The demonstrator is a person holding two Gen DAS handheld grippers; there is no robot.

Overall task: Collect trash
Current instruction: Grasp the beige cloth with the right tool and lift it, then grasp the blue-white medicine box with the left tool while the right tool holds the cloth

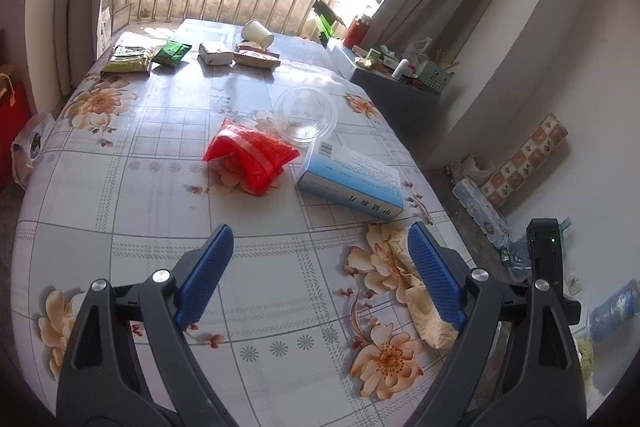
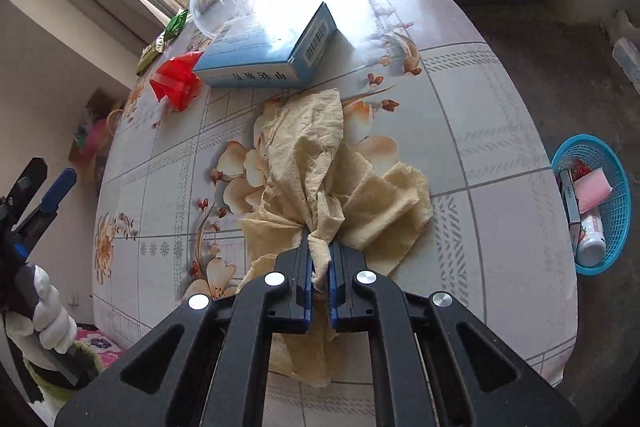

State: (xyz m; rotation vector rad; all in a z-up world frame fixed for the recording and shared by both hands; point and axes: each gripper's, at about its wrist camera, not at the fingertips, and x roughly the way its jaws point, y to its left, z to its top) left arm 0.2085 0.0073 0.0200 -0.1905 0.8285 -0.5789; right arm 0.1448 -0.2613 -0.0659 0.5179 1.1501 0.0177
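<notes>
Two grippers in play. Right gripper [image 2: 319,267] is clamped tight on a bunched fold of the crumpled beige paper napkin [image 2: 320,163], rest of it spread over the floral plastic tablecloth [image 2: 480,115] at the near edge. Left gripper [image 1: 320,271] has jaws wide apart, nothing between, off to the side. Blue mesh plastic basket [image 2: 592,203] sits on the floor past the table's right edge. Risk imo: thin pinch, paper tears or slips on the carry; trailing part could drag the blue-white cardboard box [image 2: 268,47].
</notes>
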